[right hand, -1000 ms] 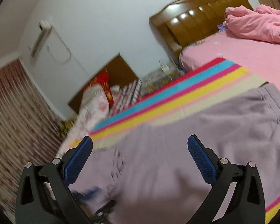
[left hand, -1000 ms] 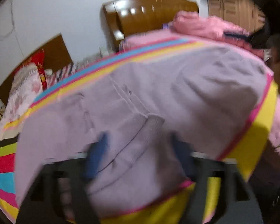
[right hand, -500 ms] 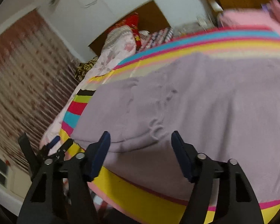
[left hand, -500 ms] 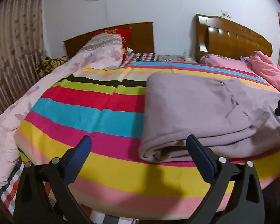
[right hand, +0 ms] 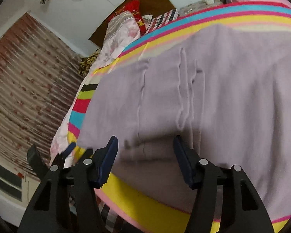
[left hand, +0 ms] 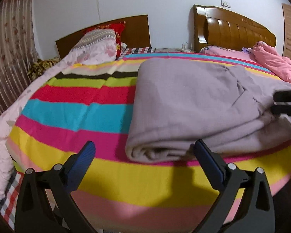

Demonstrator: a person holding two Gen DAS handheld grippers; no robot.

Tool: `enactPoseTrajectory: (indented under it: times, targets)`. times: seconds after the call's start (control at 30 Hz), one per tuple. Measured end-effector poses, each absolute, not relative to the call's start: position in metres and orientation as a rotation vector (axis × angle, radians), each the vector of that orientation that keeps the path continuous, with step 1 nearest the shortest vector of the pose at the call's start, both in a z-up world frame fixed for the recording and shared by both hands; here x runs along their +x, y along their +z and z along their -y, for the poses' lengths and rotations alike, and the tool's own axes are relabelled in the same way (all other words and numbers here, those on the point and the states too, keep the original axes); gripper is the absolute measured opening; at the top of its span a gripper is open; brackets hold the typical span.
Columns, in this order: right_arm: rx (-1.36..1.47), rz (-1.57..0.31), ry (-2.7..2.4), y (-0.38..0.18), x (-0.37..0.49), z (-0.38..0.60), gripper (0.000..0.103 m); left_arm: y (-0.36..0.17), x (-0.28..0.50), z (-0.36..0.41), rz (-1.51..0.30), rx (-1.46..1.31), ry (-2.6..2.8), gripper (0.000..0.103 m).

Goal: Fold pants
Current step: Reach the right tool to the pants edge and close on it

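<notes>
Lying folded on a striped bedspread (left hand: 83,114), one pair of lavender pants (left hand: 188,104) is sitting toward the near edge of the bed. The left wrist view is showing what the other misses: the pants' rolled fold edge, a second bed with one pink quilt (left hand: 273,64), and two wooden headboards. The left gripper (left hand: 143,155) is hovering with its jaws spread wide, nothing between them. The right wrist view is looking closely down at the pants' seams and is alone in showing a patterned curtain (right hand: 23,89). The right gripper (right hand: 145,149) is closing its jaws over the cloth; whether the pads are touching it yet is unclear. Two grippers in all.
</notes>
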State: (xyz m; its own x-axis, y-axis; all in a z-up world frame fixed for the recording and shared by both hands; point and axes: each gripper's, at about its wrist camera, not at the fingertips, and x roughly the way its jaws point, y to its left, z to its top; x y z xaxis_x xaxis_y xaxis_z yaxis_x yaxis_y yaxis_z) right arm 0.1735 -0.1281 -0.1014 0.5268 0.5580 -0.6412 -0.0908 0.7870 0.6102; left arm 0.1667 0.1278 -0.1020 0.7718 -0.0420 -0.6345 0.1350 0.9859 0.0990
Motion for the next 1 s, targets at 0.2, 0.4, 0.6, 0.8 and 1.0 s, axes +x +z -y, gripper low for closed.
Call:
enactPoseTrajectory:
  times: [0.2, 0.4, 0.6, 0.8, 1.0]
  targets:
    - [0.551, -0.914, 0.362, -0.099, 0.178, 0.120, 0.010, -0.098, 0.158, -0.140, -0.661, 0.162, -0.041, 0.102]
    - [0.489, -0.847, 0.367, -0.070, 0.148, 0.117, 0.009, -0.089, 0.152, -0.158, -0.629, 0.124, -0.007, 0.102]
    - [0.557, -0.956, 0.332, -0.118, 0.161, 0.126, 0.007, -0.090, 0.159, -0.152, -0.633, 0.123, -0.010, 0.102]
    - [0.484, -0.966, 0.326, -0.104, 0.158, 0.126, 0.024, -0.062, 0.155, -0.157, -0.552, 0.074, -0.011, 0.102]
    - [0.483, -0.878, 0.297, -0.078, 0.137, 0.149, 0.083, -0.048, 0.177, -0.163, -0.547, -0.018, -0.037, 0.102]
